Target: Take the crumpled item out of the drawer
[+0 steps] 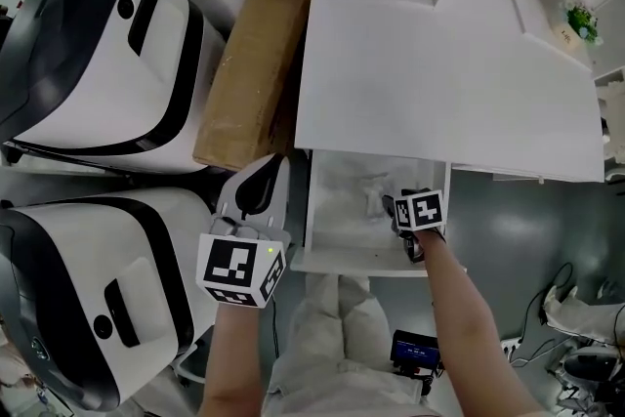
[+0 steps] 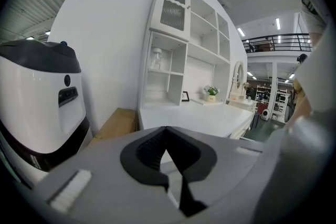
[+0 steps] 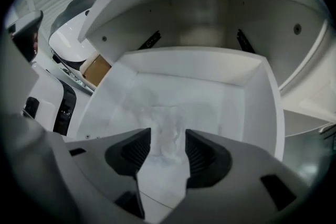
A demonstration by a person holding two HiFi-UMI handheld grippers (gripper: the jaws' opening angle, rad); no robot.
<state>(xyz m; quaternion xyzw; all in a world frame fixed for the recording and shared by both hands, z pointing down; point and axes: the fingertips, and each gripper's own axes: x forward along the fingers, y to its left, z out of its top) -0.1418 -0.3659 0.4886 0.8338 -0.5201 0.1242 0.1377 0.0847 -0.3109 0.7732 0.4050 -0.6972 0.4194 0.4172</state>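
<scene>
— While your right gripper (image 3: 168, 136) hangs in the drawer (image 3: 265, 97), where's the crumpled item (image 3: 165, 122)?
— Right between its parted jaws, unclamped. Your left gripper (image 2: 167, 134) is pinched closed on nothing, off to the right gripper's left.

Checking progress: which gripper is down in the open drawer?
The right gripper, jaws either side of the crumpled item; the left gripper hangs outside the drawer.

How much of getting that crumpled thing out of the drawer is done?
Done: the drawer is open. In hand: the right gripper has its open jaws on either side of the crumpled item, which lies in the drawer. To do: squeeze it and lift it out.
</scene>
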